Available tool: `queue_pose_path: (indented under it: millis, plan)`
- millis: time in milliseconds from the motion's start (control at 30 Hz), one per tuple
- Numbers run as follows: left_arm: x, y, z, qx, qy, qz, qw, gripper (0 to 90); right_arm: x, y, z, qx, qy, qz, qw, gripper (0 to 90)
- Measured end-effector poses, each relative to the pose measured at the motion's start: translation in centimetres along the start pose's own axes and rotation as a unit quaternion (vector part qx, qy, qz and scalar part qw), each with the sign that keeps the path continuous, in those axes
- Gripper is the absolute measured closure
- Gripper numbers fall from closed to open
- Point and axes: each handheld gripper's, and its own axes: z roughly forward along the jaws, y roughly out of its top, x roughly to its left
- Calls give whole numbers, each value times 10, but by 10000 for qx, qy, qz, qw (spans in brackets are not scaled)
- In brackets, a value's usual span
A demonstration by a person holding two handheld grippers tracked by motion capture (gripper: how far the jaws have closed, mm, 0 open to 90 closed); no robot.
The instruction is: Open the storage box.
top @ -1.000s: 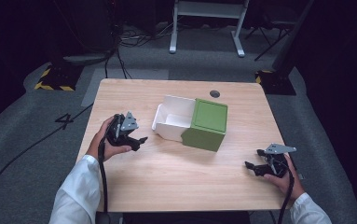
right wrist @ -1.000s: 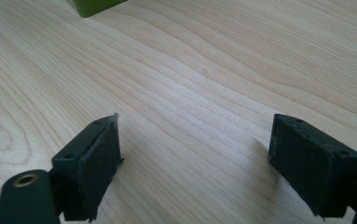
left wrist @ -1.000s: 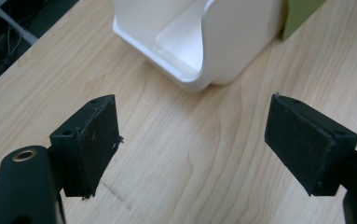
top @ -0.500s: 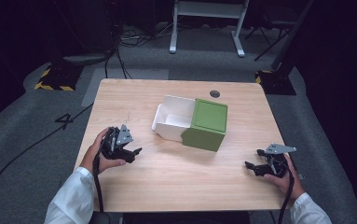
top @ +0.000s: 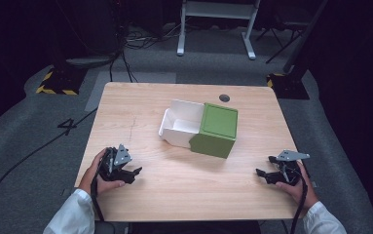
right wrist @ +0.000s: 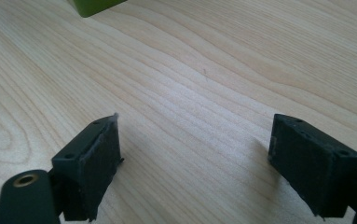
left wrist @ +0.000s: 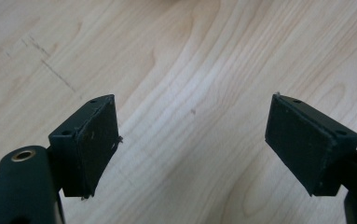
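Observation:
A white box (top: 181, 123) with a green lid (top: 218, 127) slid halfway off to the right sits at the middle of the wooden table (top: 135, 112). My left gripper (top: 134, 172) rests near the table's front left, held by a hand, jaws open and pointing right. In the left gripper view the gripper (left wrist: 192, 140) stands open over bare wood. My right gripper (top: 263, 173) lies at the front right, open, pointing left. The right gripper view has its open jaws over bare wood (right wrist: 195, 154), with a corner of the green lid (right wrist: 92, 5) at the top edge.
A dark round grommet (top: 224, 98) sits near the table's far edge. Beyond the table are grey carpet, cables, a white stand's legs (top: 215, 29) and yellow-black hazard tape (top: 52, 90). Bare wood lies between both grippers and the box.
My left gripper has drawn back toward the front left edge of the table, away from the box. The right gripper has stayed put.

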Motion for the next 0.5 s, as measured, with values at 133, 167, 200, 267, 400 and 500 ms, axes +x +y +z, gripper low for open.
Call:
queue_pose_path:
  millis: [133, 167, 200, 267, 400, 500]
  plan:
    - [0, -13, 0, 44, -16, -271, 9996, 176, 0, 0, 0, -2, 2, 3, 10000, 166]
    - [1, -15, 0, 26, -33, -375, 9993, 176, 0, 0, 0, 0, 3, 5, 10000, 166]
    - [2, -18, -1, 8, -51, -483, 9988, 176, 0, 0, 0, 0, 0, 3, 10000, 166]
    - [4, -22, -3, -61, -53, -644, 9979, 177, 0, 0, 0, -2, 2, 2, 10000, 166]
    - [7, -31, -5, -46, -41, -831, 9965, 176, 0, 0, 0, -2, 3, 0, 10000, 166]
    - [9, -38, -5, 3, -31, -925, 9957, 176, 0, 0, 0, -1, 9, -3, 10000, 166]
